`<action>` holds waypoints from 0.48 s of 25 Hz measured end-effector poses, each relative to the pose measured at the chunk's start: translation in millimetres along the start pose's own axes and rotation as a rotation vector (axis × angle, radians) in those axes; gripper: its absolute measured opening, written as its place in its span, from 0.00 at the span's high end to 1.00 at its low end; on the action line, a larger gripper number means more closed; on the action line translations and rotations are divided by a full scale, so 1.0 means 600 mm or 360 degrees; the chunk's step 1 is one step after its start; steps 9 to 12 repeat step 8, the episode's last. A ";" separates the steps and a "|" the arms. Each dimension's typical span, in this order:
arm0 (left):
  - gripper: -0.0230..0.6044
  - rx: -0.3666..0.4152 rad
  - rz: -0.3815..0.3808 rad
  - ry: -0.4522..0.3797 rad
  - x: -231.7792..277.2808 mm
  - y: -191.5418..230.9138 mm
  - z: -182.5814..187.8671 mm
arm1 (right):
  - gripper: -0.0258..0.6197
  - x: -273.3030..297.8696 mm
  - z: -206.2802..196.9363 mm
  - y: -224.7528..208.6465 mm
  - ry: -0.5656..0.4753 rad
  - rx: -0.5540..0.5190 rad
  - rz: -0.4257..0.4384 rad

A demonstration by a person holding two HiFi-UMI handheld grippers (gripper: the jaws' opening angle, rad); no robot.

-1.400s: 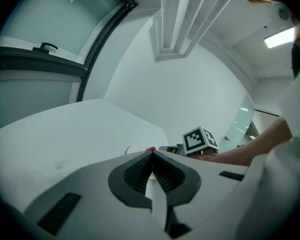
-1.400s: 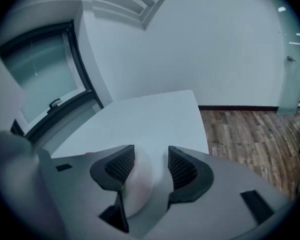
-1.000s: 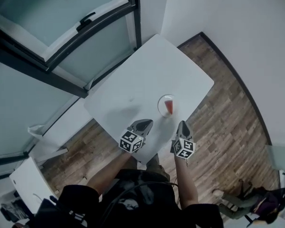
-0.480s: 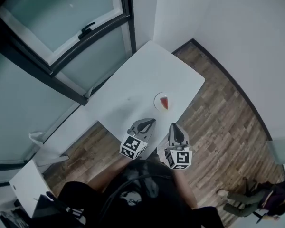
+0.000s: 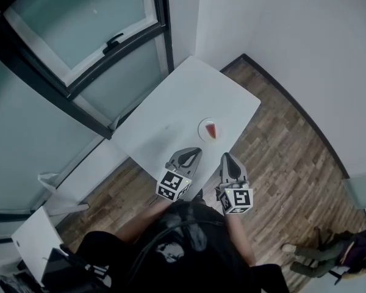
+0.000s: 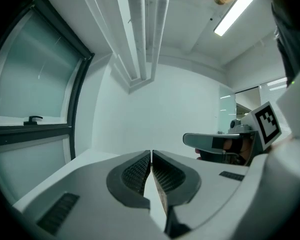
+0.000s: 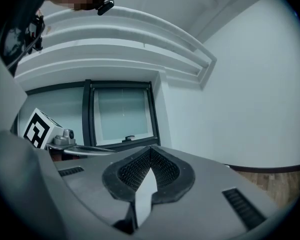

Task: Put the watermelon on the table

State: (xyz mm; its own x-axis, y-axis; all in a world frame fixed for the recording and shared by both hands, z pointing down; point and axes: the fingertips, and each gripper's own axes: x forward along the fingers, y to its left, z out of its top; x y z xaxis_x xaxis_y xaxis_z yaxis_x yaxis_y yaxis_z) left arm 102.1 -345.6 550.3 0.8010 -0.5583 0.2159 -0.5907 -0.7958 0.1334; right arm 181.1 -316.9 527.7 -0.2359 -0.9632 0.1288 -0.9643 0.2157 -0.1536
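Closest to the person, both tools are hanging in the air side by side, seen over the near edge of the white table (image 5: 171,112) in the head view. The left gripper (image 6: 151,156) is showing its jaws pressed together with nothing between them. The right gripper (image 7: 150,153) is showing its jaws closed and empty too. Beyond their tips, well apart from both, the watermelon slice (image 5: 211,130) is lying on a small plate (image 5: 202,127) near the table's right side. Farther off, a dark-framed window (image 5: 110,38) is standing against the wall.
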 end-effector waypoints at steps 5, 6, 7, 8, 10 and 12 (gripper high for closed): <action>0.95 0.0001 -0.0020 -0.0018 -0.012 0.000 0.004 | 0.94 -0.002 0.000 0.014 -0.0007 -0.0001 0.0003; 0.95 0.0002 -0.0018 -0.0019 -0.017 0.001 0.004 | 0.94 -0.002 0.001 0.019 -0.0004 0.0006 0.0006; 0.95 0.0002 -0.0017 -0.0020 -0.021 0.001 0.004 | 0.94 -0.003 0.003 0.024 -0.0004 0.0015 0.0008; 0.95 0.0003 -0.0015 -0.0021 -0.026 0.002 0.004 | 0.94 -0.003 0.004 0.029 -0.0005 0.0024 0.0011; 0.95 0.0003 -0.0015 -0.0021 -0.026 0.002 0.004 | 0.94 -0.003 0.004 0.029 -0.0005 0.0024 0.0011; 0.95 0.0003 -0.0015 -0.0021 -0.026 0.002 0.004 | 0.94 -0.003 0.004 0.029 -0.0005 0.0024 0.0011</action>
